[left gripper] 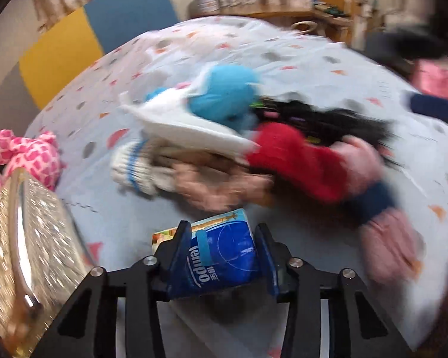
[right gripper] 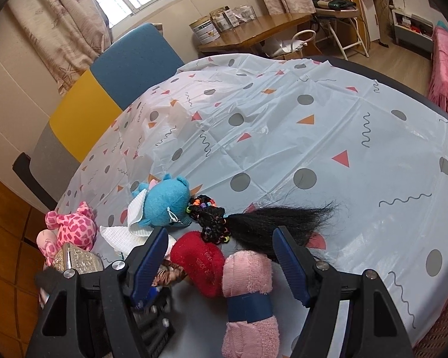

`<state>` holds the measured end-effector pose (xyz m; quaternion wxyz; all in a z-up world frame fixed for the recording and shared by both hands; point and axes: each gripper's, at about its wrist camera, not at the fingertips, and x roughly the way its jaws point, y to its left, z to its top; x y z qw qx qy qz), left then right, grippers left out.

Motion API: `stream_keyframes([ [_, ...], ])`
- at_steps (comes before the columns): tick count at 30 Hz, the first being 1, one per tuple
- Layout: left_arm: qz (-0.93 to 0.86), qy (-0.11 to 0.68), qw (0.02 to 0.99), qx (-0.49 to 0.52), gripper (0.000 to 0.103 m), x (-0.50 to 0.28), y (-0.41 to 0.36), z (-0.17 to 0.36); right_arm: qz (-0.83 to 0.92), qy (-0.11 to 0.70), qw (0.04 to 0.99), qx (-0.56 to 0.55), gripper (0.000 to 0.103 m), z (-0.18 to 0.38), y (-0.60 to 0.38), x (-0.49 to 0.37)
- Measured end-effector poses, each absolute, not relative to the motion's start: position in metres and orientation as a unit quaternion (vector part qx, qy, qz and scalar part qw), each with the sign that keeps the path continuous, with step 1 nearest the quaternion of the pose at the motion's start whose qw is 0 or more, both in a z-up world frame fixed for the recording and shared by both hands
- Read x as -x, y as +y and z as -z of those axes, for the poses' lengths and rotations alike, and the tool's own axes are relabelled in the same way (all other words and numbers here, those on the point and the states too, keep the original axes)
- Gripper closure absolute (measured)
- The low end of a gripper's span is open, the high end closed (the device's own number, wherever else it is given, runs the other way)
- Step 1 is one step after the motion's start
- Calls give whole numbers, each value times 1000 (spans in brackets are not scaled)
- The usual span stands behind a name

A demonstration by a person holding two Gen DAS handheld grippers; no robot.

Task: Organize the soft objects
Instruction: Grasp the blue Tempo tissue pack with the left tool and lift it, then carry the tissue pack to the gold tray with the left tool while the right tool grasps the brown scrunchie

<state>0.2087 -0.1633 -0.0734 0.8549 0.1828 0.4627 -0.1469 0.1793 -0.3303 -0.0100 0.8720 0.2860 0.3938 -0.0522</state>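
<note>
Glossy blue tissue pack (left gripper: pixel 221 256) squeezed by left gripper (left gripper: pixel 224 247); right gripper (right gripper: pixel 221 256) gapes over fuzzy pink yarn (right gripper: pixel 248 295).

tissue pack (left gripper: pixel 221 258): glossy plastic | tablecloth (right gripper: pixel 283 137): smooth sheeny plastic | yarn skein (right gripper: pixel 248 271): fuzzy

You are looking at soft objects heaped near the left edge of the tablecloth (right gripper: pixel 283 125): a blue plush (right gripper: pixel 167 203) lying on a white cloth (right gripper: pixel 119 234), a red plush (right gripper: pixel 200 262), pink yarn (right gripper: pixel 248 274) banded navy, a black hairpiece (right gripper: pixel 254 223), and a blue tissue pack (left gripper: pixel 221 256) standing pinched upright.
</note>
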Motion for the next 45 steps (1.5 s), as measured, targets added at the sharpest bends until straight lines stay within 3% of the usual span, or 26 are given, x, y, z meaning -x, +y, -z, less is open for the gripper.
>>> stream_keyframes([
  [9, 256, 450, 846, -123, 60, -133, -150, 62, 46, 394, 870, -293, 29, 11, -331, -179],
  [11, 259, 455, 846, -107, 44, -126, -147, 58, 36, 399, 869, -291, 29, 12, -328, -181],
  [22, 232, 446, 857, -115, 12, -117, -134, 49, -11, 424, 864, -272, 29, 17, -310, -188],
  [26, 227, 453, 853, -127, 12, -126, -146, 60, -20, 427, 863, -269, 29, 18, -307, -189],
  [27, 223, 460, 850, -123, 16, -131, -148, 64, -24, 428, 863, -268, 29, 18, -306, -190],
  [28, 222, 467, 848, -118, 30, -134, -149, 68, -26, 429, 863, -267, 29, 18, -305, -190],
  [29, 220, 477, 843, -112, 31, -138, -149, 74, -29, 430, 862, -266, 29, 19, -304, -191],
  [33, 223, 480, 841, -108, 31, -133, -144, 82, -60, 433, 864, -251, 31, 18, -293, -193],
  [38, 217, 472, 848, -103, 30, -117, -125, 82, -98, 452, 867, -185, 51, 19, -261, -197],
  [45, 203, 466, 857, -83, 30, -113, -106, 85, -138, 492, 855, -85, 52, 38, -206, -221],
])
